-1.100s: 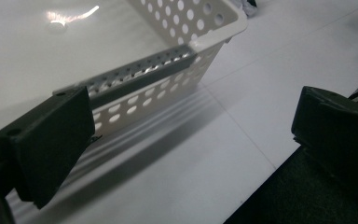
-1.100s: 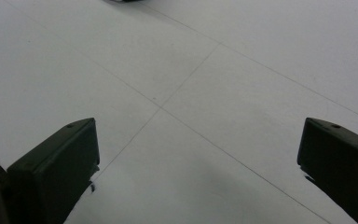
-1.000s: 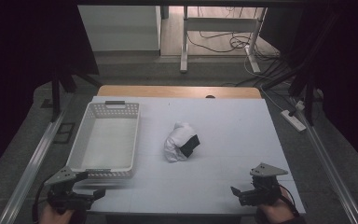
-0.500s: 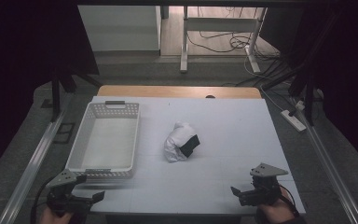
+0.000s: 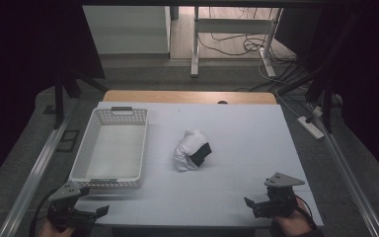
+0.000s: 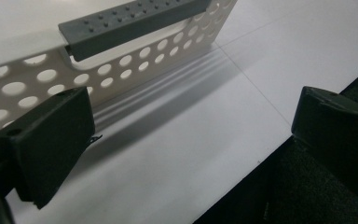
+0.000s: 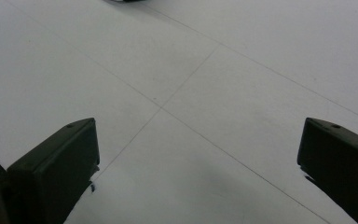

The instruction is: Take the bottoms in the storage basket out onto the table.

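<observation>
My left gripper [image 5: 90, 213] hangs at the near left corner of the desk [image 5: 256, 143], its fingers [image 6: 46, 144] spread wide and empty. Just beyond it stands the white perforated basket [image 5: 109, 148], its near end wall with the grey handle [image 6: 130, 21] close before my left fingers but not touching them. The white and black bundle [image 5: 191, 149] lies mid-desk, just right of the basket. My right gripper [image 5: 254, 205] sits at the near right edge, well apart from the bundle, fingers [image 7: 56, 168] wide open over bare desk, holding nothing.
</observation>
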